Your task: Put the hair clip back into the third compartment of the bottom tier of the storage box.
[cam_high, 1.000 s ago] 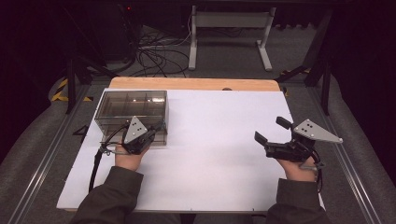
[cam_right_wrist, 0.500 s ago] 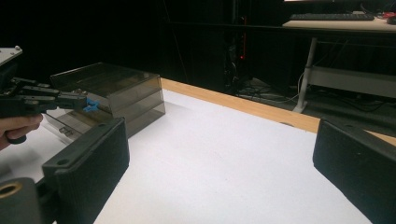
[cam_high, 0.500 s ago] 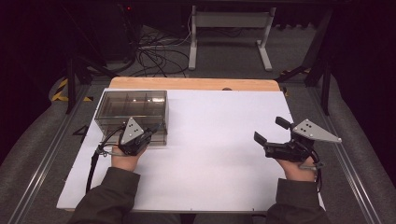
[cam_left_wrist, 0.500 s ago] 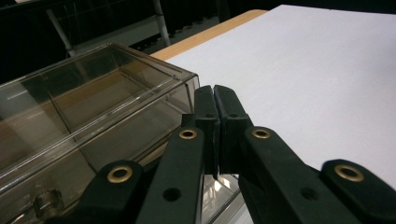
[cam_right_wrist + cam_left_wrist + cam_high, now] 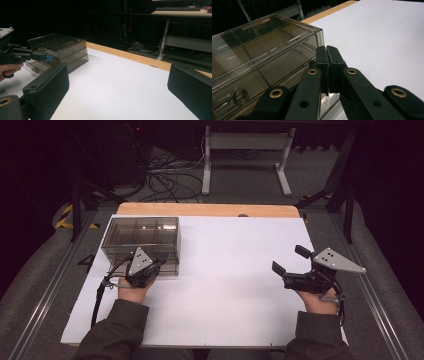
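Overall light: bright on the white table sheet (image 5: pixel 235 285), dark all around it.
Source: from above, judging by the sheet's even brightness.
Shadows: soft and short, just beside the left gripper (image 5: pixel 159 264) and under the right gripper (image 5: pixel 290 260).
Glare: pale reflections on the clear box (image 5: pixel 262 50) in front of the left gripper.
Blur: the right gripper's near jaws are soft; the background is grainy.

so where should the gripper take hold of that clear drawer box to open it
Grip the small handle tab low on the clear drawer box's front face, coming from the person's side. The left gripper is shut at that front's right edge.
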### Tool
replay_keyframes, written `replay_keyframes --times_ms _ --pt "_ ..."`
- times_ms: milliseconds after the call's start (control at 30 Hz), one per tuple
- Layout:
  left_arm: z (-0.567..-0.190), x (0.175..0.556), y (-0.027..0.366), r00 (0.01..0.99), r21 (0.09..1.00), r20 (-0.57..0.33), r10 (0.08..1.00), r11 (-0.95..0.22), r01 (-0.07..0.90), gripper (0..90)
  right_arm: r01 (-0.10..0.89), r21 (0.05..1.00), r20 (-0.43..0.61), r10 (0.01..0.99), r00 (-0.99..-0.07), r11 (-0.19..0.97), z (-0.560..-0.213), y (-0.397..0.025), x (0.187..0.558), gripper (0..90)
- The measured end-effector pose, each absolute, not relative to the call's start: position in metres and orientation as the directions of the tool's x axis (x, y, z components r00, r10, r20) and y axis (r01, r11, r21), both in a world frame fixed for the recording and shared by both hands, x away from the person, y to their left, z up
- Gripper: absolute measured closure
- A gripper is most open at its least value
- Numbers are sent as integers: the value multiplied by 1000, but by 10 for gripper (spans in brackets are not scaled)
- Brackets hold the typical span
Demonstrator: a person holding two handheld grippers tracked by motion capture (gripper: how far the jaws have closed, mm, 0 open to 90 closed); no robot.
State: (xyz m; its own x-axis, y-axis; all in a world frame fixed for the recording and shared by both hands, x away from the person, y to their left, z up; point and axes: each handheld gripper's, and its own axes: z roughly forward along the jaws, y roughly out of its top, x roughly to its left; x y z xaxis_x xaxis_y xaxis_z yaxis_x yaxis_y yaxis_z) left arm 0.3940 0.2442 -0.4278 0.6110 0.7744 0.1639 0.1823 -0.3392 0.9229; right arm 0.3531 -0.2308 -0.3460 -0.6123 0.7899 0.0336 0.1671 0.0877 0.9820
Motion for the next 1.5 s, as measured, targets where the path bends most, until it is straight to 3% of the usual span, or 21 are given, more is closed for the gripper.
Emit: replay_keyframes --times_ms 1500 --pt "-450 399 249 597 883 138 790 -371 287 888 169 981 33 787 -616 92 -346 -230 353 43"
